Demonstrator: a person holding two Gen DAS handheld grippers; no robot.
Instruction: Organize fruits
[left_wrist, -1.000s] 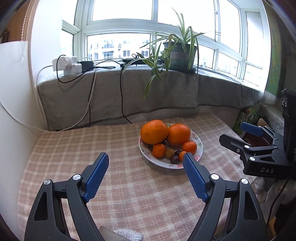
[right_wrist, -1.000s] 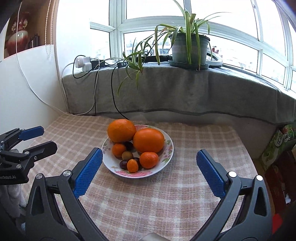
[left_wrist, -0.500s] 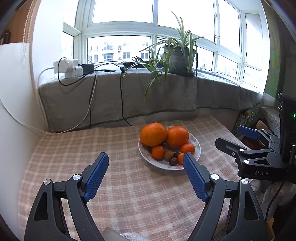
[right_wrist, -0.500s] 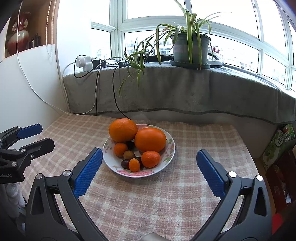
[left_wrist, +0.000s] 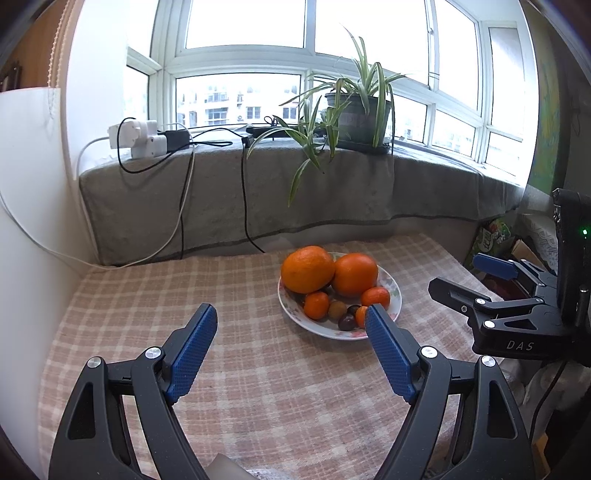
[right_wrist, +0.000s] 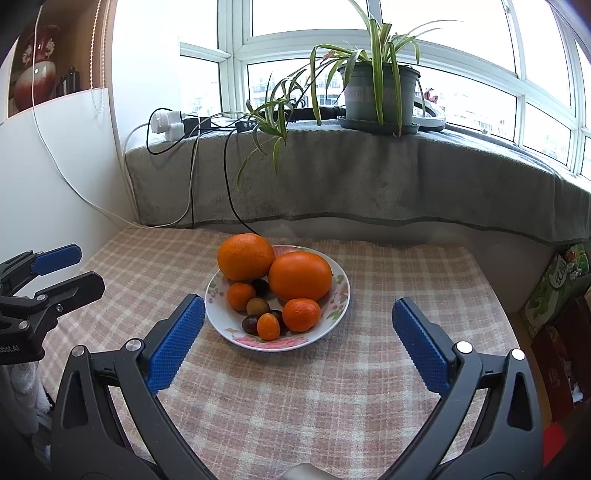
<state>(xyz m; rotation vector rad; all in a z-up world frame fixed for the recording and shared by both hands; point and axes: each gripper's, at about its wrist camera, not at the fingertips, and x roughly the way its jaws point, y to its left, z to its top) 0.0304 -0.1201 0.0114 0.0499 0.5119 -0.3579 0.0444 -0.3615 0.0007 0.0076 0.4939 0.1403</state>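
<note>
2 grippers, left gripper (left_wrist: 288, 325) and right gripper (right_wrist: 297, 317), jaws spread wide, holding nothing.

This looks like a room in a home. A table under a checked cloth (right_wrist: 332, 387) sits against a bay window (left_wrist: 243, 62), whose sill is draped with a grey blanket (right_wrist: 369, 184) and holds a potted plant (right_wrist: 380, 92) and a power strip with chargers (left_wrist: 147, 138). A vase (right_wrist: 35, 70) stands on what may be a shelf.
</note>
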